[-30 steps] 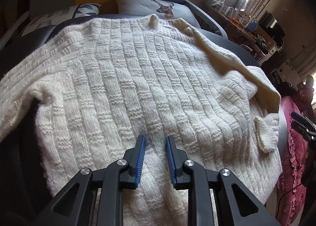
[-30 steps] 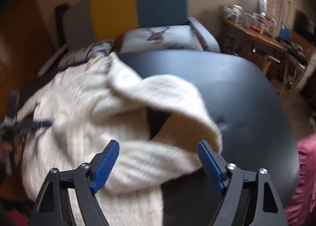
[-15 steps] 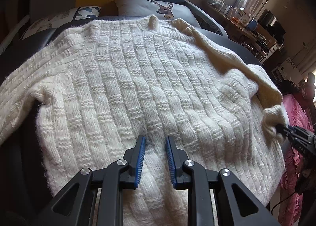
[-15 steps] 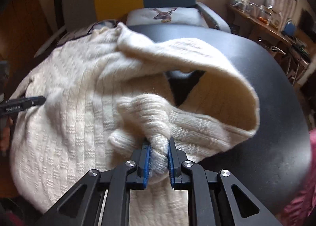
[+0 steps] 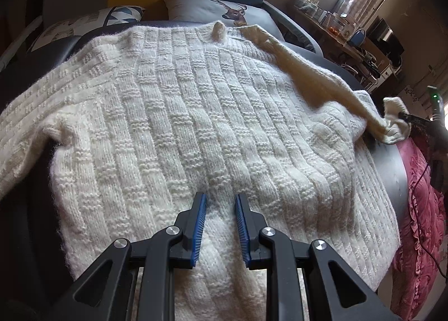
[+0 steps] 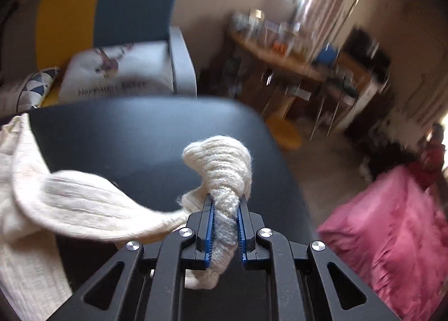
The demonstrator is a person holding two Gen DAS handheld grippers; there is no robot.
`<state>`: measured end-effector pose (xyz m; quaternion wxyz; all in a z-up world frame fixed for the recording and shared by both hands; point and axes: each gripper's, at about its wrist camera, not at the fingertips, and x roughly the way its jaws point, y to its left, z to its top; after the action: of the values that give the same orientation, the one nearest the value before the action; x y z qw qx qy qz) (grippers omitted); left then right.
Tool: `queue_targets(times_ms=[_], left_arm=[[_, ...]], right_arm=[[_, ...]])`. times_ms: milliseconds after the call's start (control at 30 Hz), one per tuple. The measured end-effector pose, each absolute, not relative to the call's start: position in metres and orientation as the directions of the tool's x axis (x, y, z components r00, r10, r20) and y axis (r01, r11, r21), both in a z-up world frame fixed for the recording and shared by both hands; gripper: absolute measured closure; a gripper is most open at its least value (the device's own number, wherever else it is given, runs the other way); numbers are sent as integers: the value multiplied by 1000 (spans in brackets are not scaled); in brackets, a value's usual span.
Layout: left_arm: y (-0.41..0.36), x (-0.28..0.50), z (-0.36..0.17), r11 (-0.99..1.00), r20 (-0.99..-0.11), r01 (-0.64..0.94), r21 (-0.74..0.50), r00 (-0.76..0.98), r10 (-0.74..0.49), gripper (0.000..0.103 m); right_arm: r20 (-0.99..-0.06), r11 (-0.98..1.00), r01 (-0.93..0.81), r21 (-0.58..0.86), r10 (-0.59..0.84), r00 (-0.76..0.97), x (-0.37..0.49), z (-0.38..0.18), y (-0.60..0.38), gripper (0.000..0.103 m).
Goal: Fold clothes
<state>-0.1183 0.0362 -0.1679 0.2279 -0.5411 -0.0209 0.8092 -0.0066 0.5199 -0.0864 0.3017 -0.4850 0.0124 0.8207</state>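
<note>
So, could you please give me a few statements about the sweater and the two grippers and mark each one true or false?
1. The right gripper is clamped on the sweater's cuff. True.
2. The left gripper holds a fold of the sweater. False: its jaws are apart above the knit, with nothing pinched.
3. The sweater is pink. False: it is cream; the pink cloth lies beside the dark table.
4. The sleeve is stretched out to the side. True.
5. A cushion with a deer print sits behind the sweater. True.
</note>
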Motion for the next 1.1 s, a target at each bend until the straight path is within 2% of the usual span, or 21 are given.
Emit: queue_targets(times_ms=[67,133,200,267,333,367,400,433,467,533,600,700,767,833,900,967,1100], left_arm=[[36,-119,-168,-896,-866,-341,-285,-309,393,82],[36,-120,-169,-895,-866,-342,-286,-308,394,82],[36,-120,-169,-894,-865,-342,-288,-309,396,82],[35,-119,-169,-894,-863,-344,-287,-312,398,82],[36,-118,-169,-894,-861,-344,-287,-316,398,82],[36,-118,-169,-894,-861,-345,-285,-318,397,82],[36,-118,-169,-895,-861,-345,-284,-319,396,82],[36,-119,-170,-895,-861,-346,-282,-321,395,82],[37,-118,-170,-896,-860,-344,-282,-323,395,82],[38,-117,-169,-897,-862,-349,-272,-327,388,82],[39,-117,-169,-899,-863,-349,-266,-330,383,82],[40,-118,-169,-898,-865,-355,-261,-327,380,82],[39,-118,-169,-897,-863,-352,-267,-327,385,82],[38,-119,-170,-895,-860,-352,-273,-328,391,82],[37,-119,-171,-894,-855,-349,-281,-331,398,82],[36,-118,-171,-892,-851,-352,-286,-335,405,82],[33,-118,-171,-885,-842,-349,-307,-334,424,82]], right_arm=[[-854,-804,-545,-236,439,-278,-12,-116,545,87],[-857,-776,-582,-243,453,-245,-4,-129,557,83],[-828,-737,-630,-244,497,-261,16,-123,562,69],[-779,-697,-682,-222,548,-305,43,-104,560,44],[-720,-662,-720,-208,602,-345,70,-83,551,40],[-695,-654,-733,-188,616,-371,82,-72,544,35],[-703,-686,-725,-68,548,-453,92,-65,538,25],[-701,-712,-699,62,468,-539,101,-59,532,19],[-695,-742,-630,231,327,-640,106,-63,526,12],[-662,-719,-539,437,149,-735,98,-79,513,12],[-590,-654,-436,618,-18,-807,89,-96,500,12],[-584,-539,-438,719,-127,-802,56,-133,490,12],[-582,-458,-453,765,-190,-791,33,-158,485,13],[-580,-405,-475,781,-188,-793,24,-178,480,16],[-570,-380,-476,793,-188,-800,16,-187,476,30],[-565,-384,-468,796,-194,-802,5,-193,471,74],[-584,-486,-456,745,-146,-799,-13,-171,469,92]])
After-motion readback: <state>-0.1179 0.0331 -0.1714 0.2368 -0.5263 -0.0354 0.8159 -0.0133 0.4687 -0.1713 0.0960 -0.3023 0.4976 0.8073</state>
